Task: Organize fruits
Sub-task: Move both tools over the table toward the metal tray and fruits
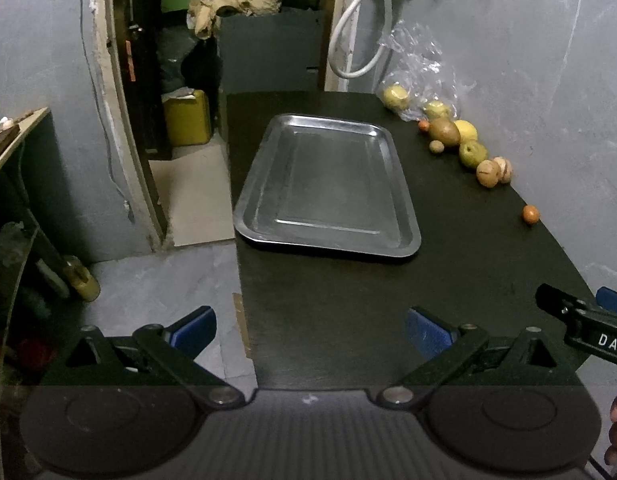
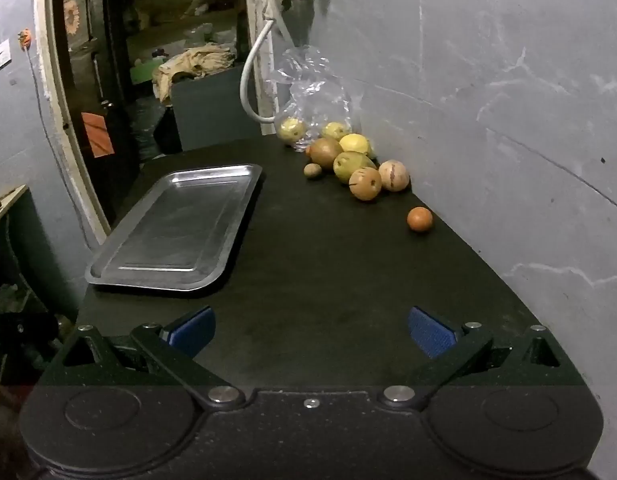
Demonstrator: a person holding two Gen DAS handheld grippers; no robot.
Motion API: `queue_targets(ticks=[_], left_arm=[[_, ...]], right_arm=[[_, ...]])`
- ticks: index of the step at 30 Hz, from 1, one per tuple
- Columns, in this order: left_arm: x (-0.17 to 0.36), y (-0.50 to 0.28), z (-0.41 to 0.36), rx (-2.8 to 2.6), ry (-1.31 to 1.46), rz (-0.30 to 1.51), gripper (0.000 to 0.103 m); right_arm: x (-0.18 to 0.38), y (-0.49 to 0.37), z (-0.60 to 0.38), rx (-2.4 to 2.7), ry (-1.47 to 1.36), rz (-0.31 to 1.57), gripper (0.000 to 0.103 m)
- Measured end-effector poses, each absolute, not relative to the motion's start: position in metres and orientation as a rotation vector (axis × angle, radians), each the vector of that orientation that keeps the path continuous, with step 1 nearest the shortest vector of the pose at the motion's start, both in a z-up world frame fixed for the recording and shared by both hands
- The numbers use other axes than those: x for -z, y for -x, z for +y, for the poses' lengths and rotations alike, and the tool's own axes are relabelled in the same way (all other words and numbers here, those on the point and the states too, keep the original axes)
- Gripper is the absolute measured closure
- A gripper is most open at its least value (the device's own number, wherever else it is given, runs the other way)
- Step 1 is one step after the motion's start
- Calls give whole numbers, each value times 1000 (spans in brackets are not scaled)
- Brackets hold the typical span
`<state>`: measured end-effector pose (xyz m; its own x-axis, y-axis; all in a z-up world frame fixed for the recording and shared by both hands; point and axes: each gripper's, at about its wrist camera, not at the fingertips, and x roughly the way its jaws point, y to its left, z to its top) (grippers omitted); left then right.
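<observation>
A bare steel tray (image 1: 392, 148) (image 2: 236, 204) lies on the dark table. Several fruits sit along the wall at the table's far right: a small orange one (image 1: 531, 213) (image 2: 419, 219) apart from the rest, two tan round ones (image 2: 365, 183), a green-yellow one (image 1: 473, 153), a brown one (image 2: 325, 153) and a lemon (image 2: 353, 144). My left gripper (image 1: 310, 332) hovers open over the table's near edge, nothing between its blue pads. My right gripper (image 2: 311, 332) is open too, over the near table, well short of the fruit. In the left wrist view the right gripper's finger (image 1: 580, 320) shows at the right edge.
A crumpled clear plastic bag (image 2: 312, 92) with two yellowish fruits stands in the far corner against the grey wall. A white hose (image 1: 360, 40) hangs by the doorway. Left of the table the floor drops away; a yellow jerrycan (image 1: 187, 118) stands there.
</observation>
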<state>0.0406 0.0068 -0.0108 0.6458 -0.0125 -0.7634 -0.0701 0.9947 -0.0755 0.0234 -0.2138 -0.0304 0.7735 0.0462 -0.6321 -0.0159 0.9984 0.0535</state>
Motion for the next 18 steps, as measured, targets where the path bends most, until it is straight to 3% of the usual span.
queue_targets(ticks=[18], left_arm=[[20,-94,13,46,74,942,1]], right_arm=[[37,-63,-205,58,-60,726,1]])
